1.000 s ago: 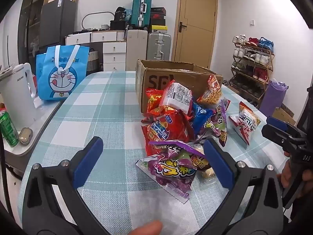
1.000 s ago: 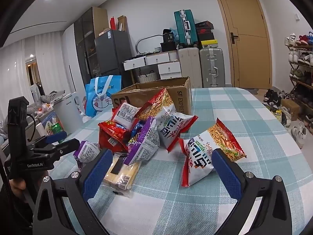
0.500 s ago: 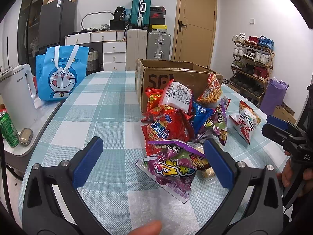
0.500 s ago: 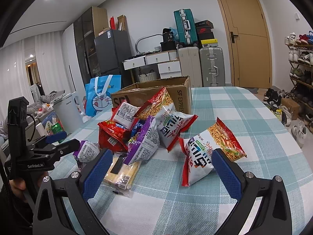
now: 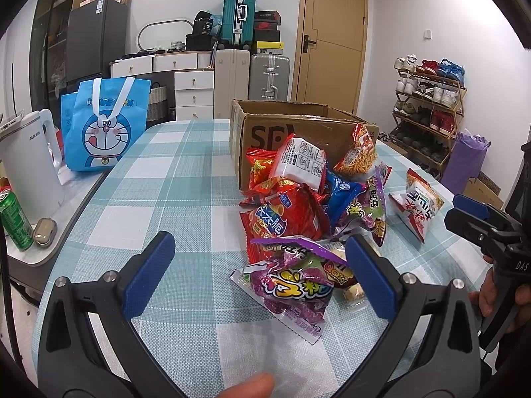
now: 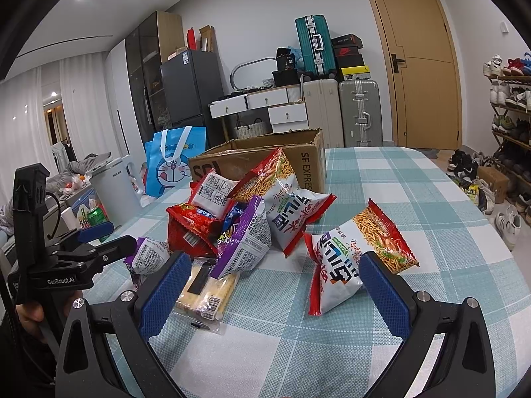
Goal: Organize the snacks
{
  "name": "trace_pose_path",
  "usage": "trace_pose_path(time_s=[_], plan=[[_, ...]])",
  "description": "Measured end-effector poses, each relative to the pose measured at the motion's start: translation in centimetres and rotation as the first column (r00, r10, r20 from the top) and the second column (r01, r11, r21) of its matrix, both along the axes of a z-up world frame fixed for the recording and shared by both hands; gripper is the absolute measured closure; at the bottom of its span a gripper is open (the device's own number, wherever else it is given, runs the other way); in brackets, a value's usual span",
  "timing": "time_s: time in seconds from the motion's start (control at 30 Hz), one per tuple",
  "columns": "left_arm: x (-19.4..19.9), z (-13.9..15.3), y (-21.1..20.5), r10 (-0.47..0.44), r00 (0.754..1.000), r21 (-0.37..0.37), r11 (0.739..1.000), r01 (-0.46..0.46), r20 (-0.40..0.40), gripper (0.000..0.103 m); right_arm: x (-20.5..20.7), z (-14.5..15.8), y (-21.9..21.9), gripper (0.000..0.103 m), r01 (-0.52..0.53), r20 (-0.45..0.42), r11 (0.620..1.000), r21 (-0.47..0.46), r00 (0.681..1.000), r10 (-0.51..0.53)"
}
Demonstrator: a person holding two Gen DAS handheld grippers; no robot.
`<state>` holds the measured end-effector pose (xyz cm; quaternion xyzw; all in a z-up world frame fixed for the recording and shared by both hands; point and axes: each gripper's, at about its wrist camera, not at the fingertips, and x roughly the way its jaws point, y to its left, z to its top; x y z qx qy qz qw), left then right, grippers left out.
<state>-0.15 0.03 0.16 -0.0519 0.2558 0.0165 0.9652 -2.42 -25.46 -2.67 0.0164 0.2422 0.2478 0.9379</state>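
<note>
Hovering low over the checked tablecloth (image 5: 186,172), the left gripper (image 5: 259,275) is spread wide, nothing between its blue pads; nearest it lies a purple candy bag (image 5: 292,285). Right gripper (image 6: 272,288) likewise released and empty, just short of a white-and-red noodle packet (image 6: 345,258) lying apart from the snack pile (image 6: 239,219). Pile heaps against the open cardboard box (image 5: 265,126), crowding its near wall. Farther left: green can (image 5: 13,219), white kettle (image 5: 30,162), blue cartoon bag (image 5: 103,126). Far back, suitcases (image 5: 268,76) and door (image 5: 332,33).
</note>
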Motion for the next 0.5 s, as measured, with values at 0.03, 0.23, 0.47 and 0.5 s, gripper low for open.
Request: trace_pose_path(time_s=[0.03, 0.23, 0.47, 0.5], plan=[[0.0, 0.01, -0.01, -0.001, 1.0, 0.0, 1.0, 0.001, 0.0, 0.001, 0.06, -0.01, 0.02, 0.0, -0.001, -0.001, 1.0, 0.0, 1.0, 0.001], [0.02, 0.01, -0.04, -0.001, 1.0, 0.001, 1.0, 0.001, -0.002, 0.001, 0.08, -0.05, 0.04, 0.0, 0.0, -0.002, 1.0, -0.001, 1.0, 0.0], [0.03, -0.01, -0.08, 0.0, 1.0, 0.004, 1.0, 0.0, -0.001, 0.001, 0.1, -0.07, 0.03, 0.0, -0.001, -0.003, 1.0, -0.001, 1.0, 0.001], [0.05, -0.03, -0.07, 0.0, 1.0, 0.004, 1.0, 0.0, -0.001, 0.001, 0.09, -0.08, 0.03, 0.0, -0.001, -0.002, 1.0, -0.002, 1.0, 0.001]])
